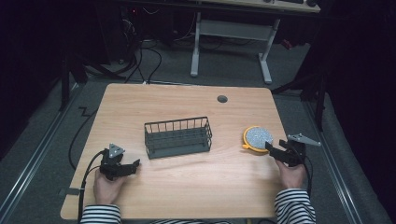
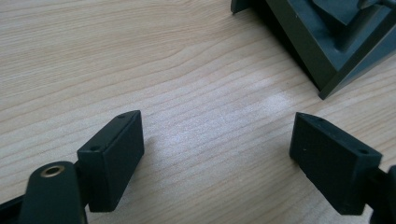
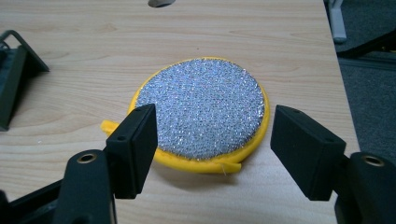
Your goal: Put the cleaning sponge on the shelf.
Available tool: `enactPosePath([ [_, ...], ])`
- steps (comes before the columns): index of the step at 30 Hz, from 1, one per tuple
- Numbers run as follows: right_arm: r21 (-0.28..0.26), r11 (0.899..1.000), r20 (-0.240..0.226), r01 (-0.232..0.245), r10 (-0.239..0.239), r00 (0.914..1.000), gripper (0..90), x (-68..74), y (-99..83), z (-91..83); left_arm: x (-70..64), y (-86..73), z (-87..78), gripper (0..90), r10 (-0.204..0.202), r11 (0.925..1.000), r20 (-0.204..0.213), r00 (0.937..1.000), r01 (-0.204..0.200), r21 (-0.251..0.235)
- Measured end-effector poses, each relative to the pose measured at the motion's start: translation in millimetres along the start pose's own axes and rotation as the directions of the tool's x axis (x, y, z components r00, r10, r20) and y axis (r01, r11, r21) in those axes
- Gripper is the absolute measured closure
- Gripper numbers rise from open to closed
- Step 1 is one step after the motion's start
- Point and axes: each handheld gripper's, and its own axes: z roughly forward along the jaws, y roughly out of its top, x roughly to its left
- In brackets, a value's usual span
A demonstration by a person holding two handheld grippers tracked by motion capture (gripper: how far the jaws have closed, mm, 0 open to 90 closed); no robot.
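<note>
The round yellow-rimmed scouring pad with a glittering silver top (image 3: 201, 112) is lying flat on the light wooden surface (image 1: 187, 182) near its right edge, to the right of the dark grey wire-sided basket (image 1: 177, 136). The right gripper (image 3: 212, 137) is hovering just at the pad's near edge, its jaws spread wide on either side and gripping nothing. The left gripper (image 2: 217, 151) is sitting low over bare wood at the front left, jaws likewise released, with a corner of the basket just ahead

Round scouring pad (image 3: 201, 109), silver glitter top, yellow rim, flat near table's right edge.
</note>
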Motion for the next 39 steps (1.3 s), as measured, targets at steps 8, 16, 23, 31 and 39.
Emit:
enactPosePath([
  [8, 0.020, 1.000, -0.015, 0.005, -0.005, 0.9999, 33.6, 6.5, 2.2, 19.3, -1.5, 0.7, -4.9, 21.2, -0.017, 0.9998, 0.023, 0.9996, 0.018, -0.011],
  [16, 0.030, 0.999, -0.009, -0.024, 0.024, 0.9997, 34.0, 3.6, 2.0, 30.9, -19.0, 10.3, -17.4, 24.9, 0.031, 0.9967, 0.076, 0.9966, -0.026, -0.077],
  [23, 0.020, 0.999, 0.003, -0.043, 0.043, 0.9991, 33.1, -1.6, 2.6, 33.6, -27.1, 14.1, -11.9, 27.1, 0.043, 0.9971, 0.100, 0.9941, -0.036, -0.066],
  [31, 0.044, 0.996, 0.012, -0.076, 0.076, 0.9970, 30.8, -11.2, 5.8, 43.6, -28.6, 11.7, -2.4, 27.3, 0.045, 0.9982, 0.083, 0.9955, -0.042, -0.042],
  [39, 0.067, 0.994, 0.020, -0.083, 0.082, 0.9965, 29.9, -12.8, 12.9, 53.3, -26.4, 5.7, 2.5, 27.4, 0.023, 0.9994, 0.075, 0.9969, -0.021, -0.029],
])
